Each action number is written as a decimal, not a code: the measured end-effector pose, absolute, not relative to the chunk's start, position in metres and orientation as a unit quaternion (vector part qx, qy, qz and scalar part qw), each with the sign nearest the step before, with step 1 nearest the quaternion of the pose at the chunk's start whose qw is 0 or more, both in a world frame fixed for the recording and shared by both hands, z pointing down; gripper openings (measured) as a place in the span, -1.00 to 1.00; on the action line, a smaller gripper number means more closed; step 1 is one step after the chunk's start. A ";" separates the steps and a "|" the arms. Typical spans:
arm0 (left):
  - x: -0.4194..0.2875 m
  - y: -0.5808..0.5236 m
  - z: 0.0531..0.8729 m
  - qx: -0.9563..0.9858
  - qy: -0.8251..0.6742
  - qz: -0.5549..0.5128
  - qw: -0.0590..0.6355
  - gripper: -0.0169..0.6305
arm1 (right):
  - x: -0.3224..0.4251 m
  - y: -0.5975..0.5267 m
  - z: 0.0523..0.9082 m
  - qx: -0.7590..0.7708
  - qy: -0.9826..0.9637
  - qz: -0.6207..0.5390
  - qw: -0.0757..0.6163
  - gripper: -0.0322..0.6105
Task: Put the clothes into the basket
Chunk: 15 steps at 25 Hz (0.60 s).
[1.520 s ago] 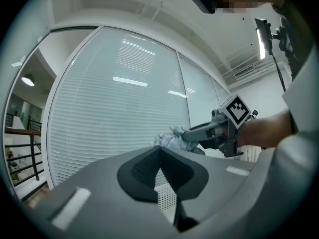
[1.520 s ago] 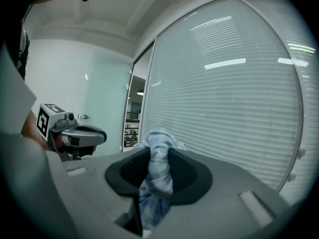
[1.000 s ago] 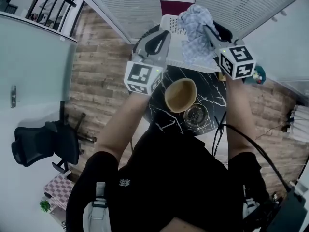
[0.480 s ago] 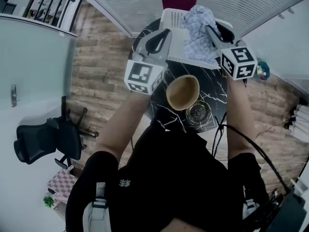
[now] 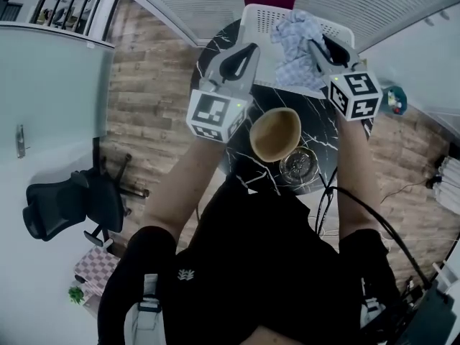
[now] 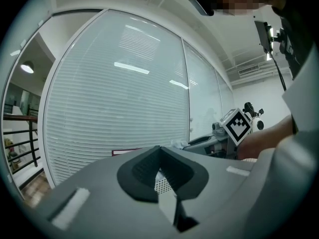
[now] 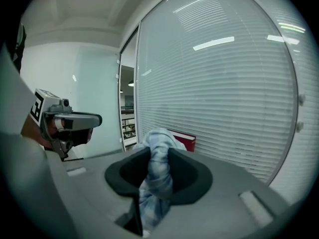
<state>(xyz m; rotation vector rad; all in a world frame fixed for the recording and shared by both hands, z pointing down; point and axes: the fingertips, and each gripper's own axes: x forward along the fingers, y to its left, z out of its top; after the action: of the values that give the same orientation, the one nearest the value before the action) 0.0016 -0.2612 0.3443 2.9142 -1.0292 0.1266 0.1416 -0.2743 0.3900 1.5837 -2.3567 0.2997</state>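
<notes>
Blue cloth (image 5: 291,38), clamped in the right hand-held gripper (image 5: 313,47), has sunk nearer the basket (image 5: 260,19); left hand-held gripper (image 5: 249,49) closed, empty.

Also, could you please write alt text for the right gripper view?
The right gripper is clamped on a bunched pale blue checked cloth. Behind are white window blinds, a red object, and the left gripper at left.

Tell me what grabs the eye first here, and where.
A blue checked cloth hangs pinched in the right gripper, over the white basket at the far edge of the round black marble table. Nearer the person, a wooden bowl and a glass dish stand on that table.
</notes>
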 end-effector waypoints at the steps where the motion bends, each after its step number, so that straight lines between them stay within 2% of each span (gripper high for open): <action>1: 0.004 -0.261 0.344 0.943 -0.330 0.040 0.024 -0.93 | 0.142 -0.275 0.393 0.550 -0.816 0.106 0.143 -0.54; 15: 0.010 -0.268 0.364 0.946 -0.319 0.052 0.021 -0.93 | 0.142 -0.287 0.429 0.553 -0.810 0.120 0.154 -0.54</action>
<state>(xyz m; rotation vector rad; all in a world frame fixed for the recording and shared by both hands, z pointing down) 0.0095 -0.2685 0.3640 2.9330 -0.9881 0.1627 0.1424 -0.2869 0.4286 1.5849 -2.3226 0.3451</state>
